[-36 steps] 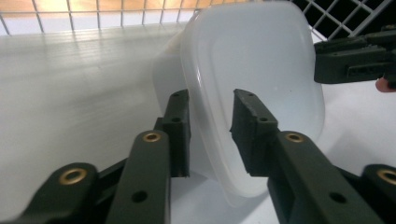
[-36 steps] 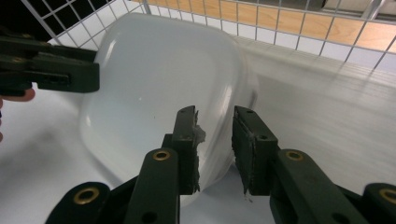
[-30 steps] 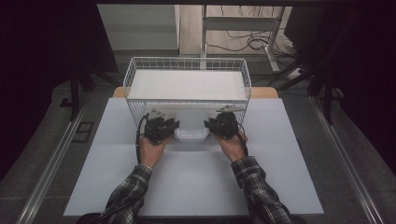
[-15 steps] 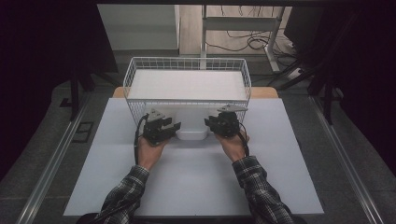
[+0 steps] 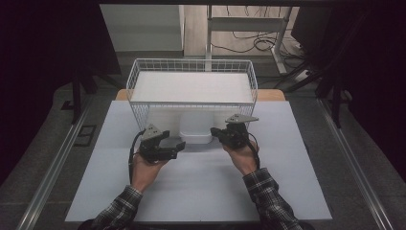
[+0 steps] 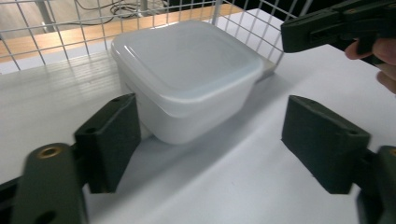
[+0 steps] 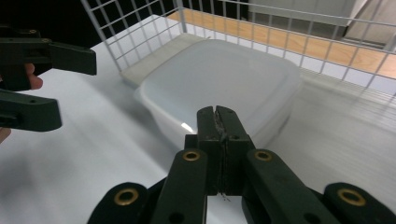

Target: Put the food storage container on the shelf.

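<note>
A white lidded plastic container (image 5: 195,129) sits on the white table at the foot of the wire basket's (image 5: 191,64) front wall. In the left gripper view the container (image 6: 187,65) lies just past my left gripper (image 6: 217,135), which is open with nothing between its jaws. In the high view my left gripper (image 5: 176,145) is at the container's front left. My right gripper (image 5: 216,132) is at its front right. That right gripper (image 7: 217,114) is shut on nothing, its tips close to the container's (image 7: 224,79) near wall.
The white wire basket holds a flat white panel (image 5: 191,86). Its mesh (image 6: 56,28) rises behind and beside the container. A wooden strip (image 5: 270,95) edges the table behind the basket. Bare white tabletop (image 5: 201,182) spreads in front between the forearms.
My left gripper has drawn back from the basket toward the person. The right gripper has barely shifted.
</note>
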{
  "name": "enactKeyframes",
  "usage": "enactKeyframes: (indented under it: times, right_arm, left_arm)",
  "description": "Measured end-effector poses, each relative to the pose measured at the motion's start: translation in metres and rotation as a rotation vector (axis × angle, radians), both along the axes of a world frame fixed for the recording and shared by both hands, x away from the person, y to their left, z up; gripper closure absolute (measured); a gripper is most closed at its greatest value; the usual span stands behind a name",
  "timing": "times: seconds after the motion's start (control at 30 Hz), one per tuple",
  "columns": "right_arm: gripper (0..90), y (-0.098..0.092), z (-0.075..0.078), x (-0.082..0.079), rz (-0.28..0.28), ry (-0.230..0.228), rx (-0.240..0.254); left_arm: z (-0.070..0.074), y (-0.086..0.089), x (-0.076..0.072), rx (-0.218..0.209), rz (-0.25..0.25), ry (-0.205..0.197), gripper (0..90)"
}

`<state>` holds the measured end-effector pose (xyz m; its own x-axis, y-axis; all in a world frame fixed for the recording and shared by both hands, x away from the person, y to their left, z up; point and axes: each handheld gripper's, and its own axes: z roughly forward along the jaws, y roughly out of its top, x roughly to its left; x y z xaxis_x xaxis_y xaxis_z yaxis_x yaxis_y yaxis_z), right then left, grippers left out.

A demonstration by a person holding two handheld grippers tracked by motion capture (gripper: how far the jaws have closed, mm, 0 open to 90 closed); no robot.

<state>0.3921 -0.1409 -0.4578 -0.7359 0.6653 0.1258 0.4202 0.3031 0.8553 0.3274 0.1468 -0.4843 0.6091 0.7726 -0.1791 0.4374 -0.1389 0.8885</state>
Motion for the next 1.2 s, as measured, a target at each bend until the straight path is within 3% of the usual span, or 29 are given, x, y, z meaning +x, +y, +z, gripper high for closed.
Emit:
enactKeyframes:
  times: [0.2, 0.37, 0.7, 0.97, 1.2]
  right_arm:
    - [88.7, 0.005, 0.003, -0.010, 0.024, 0.000, -0.012]
    - [88.5, 0.007, 0.001, -0.020, 0.064, 0.003, -0.039]
    - [88.4, 0.018, -0.011, -0.027, 0.126, 0.015, -0.102]
    - [88.4, 0.027, -0.020, -0.027, 0.135, 0.028, -0.120]
    - [88.4, 0.035, -0.027, -0.019, 0.122, 0.033, -0.128]
  left_arm:
    - [-0.004, 0.002, -0.023, 0.000, -0.035, 0.004, 9.5]
    - [-0.010, -0.002, -0.041, 0.078, -0.046, -0.002, 4.9]
    - [-0.024, 0.002, -0.077, 0.154, -0.055, -0.063, 2.3]
    - [-0.030, 0.008, -0.094, 0.144, -0.056, -0.056, 2.4]
    - [-0.031, 0.013, -0.100, 0.135, -0.048, -0.050, 2.7]
